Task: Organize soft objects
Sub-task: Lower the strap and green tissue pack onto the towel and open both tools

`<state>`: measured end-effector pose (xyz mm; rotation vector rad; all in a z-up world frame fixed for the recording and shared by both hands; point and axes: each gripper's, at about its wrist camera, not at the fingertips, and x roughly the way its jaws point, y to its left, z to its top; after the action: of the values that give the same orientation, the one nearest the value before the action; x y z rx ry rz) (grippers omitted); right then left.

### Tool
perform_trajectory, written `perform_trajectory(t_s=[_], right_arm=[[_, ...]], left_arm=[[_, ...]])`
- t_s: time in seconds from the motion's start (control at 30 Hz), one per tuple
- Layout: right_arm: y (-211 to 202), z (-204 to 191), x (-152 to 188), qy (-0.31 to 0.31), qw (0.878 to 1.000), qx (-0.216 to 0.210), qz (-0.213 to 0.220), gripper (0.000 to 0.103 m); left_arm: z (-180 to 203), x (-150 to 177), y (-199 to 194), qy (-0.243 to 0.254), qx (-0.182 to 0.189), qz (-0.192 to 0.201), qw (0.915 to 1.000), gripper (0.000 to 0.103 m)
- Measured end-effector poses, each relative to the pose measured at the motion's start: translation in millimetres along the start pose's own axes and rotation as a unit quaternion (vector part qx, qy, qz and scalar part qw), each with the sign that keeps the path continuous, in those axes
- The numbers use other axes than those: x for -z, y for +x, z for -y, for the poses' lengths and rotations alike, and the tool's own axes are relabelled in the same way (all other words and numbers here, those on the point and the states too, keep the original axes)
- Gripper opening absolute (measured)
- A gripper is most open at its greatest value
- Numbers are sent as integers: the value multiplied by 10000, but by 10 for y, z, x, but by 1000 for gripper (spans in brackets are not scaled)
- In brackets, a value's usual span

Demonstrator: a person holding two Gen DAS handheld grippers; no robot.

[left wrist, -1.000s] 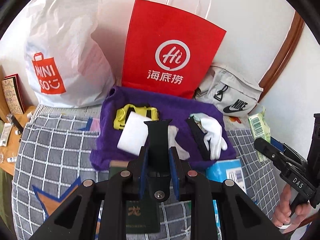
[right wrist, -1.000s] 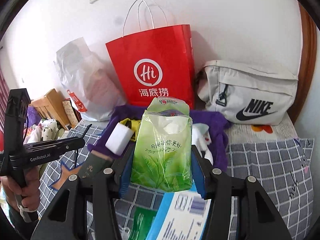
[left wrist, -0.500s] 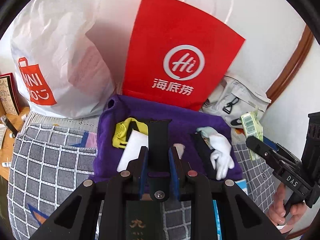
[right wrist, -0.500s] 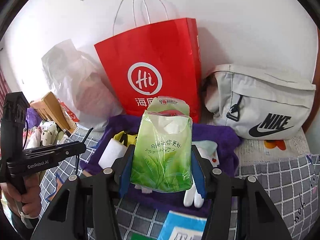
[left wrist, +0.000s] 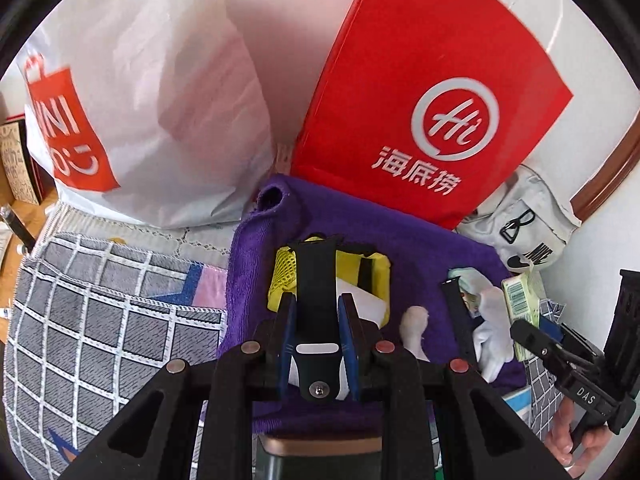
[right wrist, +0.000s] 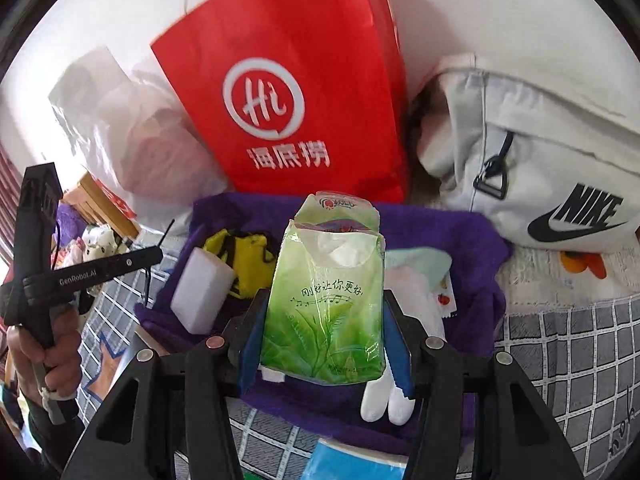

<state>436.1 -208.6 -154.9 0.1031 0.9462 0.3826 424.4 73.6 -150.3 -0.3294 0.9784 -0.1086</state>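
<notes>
My left gripper (left wrist: pixel 317 316) is shut on a black watch strap (left wrist: pixel 316 280) and holds it over the purple towel (left wrist: pixel 420 248). My right gripper (right wrist: pixel 326 312) is shut on a green tissue pack (right wrist: pixel 326 304), held above the towel (right wrist: pixel 476 248). On the towel lie a yellow mesh item (left wrist: pixel 378 270), a white sponge block (right wrist: pixel 202 294), a white glove (left wrist: pixel 494 332) and a second black strap (left wrist: pixel 458 316). The glove also shows in the right wrist view (right wrist: pixel 386 400).
A red Hi paper bag (left wrist: pixel 432 92) and a white Miniso plastic bag (left wrist: pixel 132 100) stand against the wall behind the towel. A grey Nike pouch (right wrist: pixel 540 160) lies at the right. A grey checked blanket (left wrist: pixel 92 320) covers the surface. A blue box (right wrist: pixel 352 464) sits near the front.
Both grippers have moved forward and closer to the purple towel, still holding the strap and the tissue pack. The bags now loom larger.
</notes>
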Motion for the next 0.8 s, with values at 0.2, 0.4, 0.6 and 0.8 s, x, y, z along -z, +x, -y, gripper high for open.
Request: perform_trajectory(t_s=[0.2,0.4,0.6,0.8], right_arm=[[200,-17,51,27,9995,-193,-260,53],[371,-66,101,-39,9988,-105,-482,53],[460,-104,136,-88,9979,-87,-644,54],[482,-126,123,-92,9974,-173,-693,57]], left_arm=[[-46,-18,147,3,-65,-139,9999,21],[-128,-33,221,-81,-37,-217,9997,21],[-135,-26,303,-155,106,-335,9993,21],[-156,-18,334,-222,145,-376,9989,21]])
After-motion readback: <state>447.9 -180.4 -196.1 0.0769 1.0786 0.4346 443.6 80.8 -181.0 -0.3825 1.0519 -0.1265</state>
